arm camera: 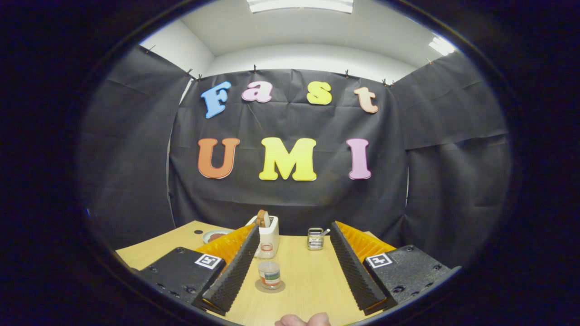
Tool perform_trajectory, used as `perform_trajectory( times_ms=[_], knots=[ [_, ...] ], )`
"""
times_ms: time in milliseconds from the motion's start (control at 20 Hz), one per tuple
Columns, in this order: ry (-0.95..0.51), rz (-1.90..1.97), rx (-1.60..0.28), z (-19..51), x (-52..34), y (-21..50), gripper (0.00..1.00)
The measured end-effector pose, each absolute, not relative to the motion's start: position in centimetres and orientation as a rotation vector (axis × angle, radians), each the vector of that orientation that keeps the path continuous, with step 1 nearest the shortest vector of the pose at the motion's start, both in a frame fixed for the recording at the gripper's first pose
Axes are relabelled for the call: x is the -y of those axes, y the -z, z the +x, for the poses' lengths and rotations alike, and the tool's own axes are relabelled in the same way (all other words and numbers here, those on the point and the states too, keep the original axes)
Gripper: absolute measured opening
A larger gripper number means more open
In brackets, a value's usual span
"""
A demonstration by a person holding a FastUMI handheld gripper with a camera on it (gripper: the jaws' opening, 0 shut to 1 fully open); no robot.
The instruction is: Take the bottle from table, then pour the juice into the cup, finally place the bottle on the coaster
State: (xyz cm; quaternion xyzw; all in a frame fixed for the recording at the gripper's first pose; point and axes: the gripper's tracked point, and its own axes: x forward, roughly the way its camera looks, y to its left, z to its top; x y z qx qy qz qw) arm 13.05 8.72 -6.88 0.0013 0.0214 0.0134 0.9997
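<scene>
Hand [302,319]: fingertips at the table's [312,280] near edge, between the bases of the gripper's two fingers.

Gripper [294,233]: fingers spread wide, holding nothing, angled out over the wooden table.

Cup [269,274]: small, clear, upright between the fingers, nearer the left one, standing on a round coaster [270,286].

Bottle [267,250]: small, clear, just behind the cup and touching the front of the toaster [268,232]; partly hidden by the left finger.

Toaster: white, with a brown slice sticking out of the top, beyond the left fingertip.

Plate [217,235]: pale, with something reddish on it, left of the toaster, partly behind the left finger.

Metal holder [315,238]: small, slotted, a utensil in it, beside the right fingertip at the table's far side.
</scene>
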Motion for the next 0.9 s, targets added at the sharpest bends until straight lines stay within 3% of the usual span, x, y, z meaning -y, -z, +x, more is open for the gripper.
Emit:
perform_trajectory(
  times_ms=[550, 900],
  knots=[
    [-0.057, -0.054, -0.070, 2.1, -9.3, 6.5, 1.00],
    [-0.021, -0.011, -0.045, -0.1, -9.3, 5.8, 1.00]
  ],
)
